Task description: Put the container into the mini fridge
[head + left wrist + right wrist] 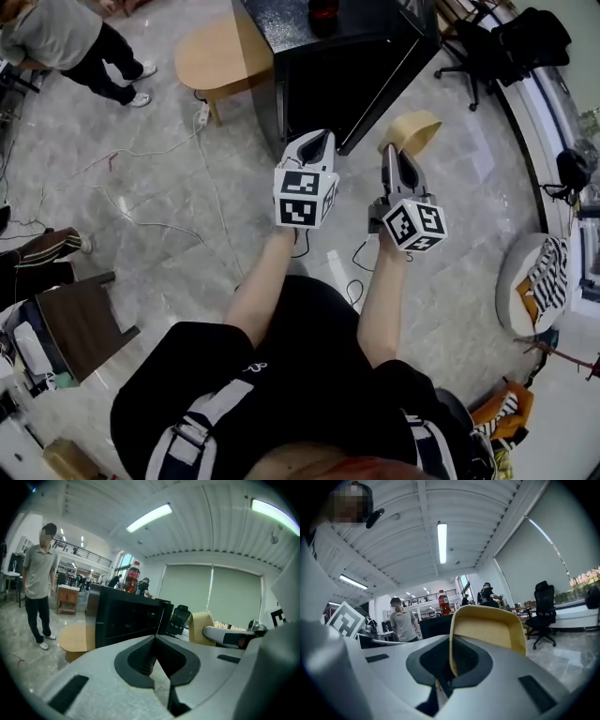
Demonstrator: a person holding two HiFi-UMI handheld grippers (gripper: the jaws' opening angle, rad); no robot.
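Note:
The black mini fridge stands on the floor ahead, its dark front towards me, and a red bottle stands on top of it. My right gripper is shut on the rim of a tan, bowl-like container, held in the air just right of the fridge's near corner. In the right gripper view the container stands up from the jaws of the right gripper. My left gripper is shut and empty beside it, pointing at the fridge.
A round wooden table stands left of the fridge, and a person is beyond it. Cables run over the marble floor. An office chair is at the back right, and a brown chair at the near left.

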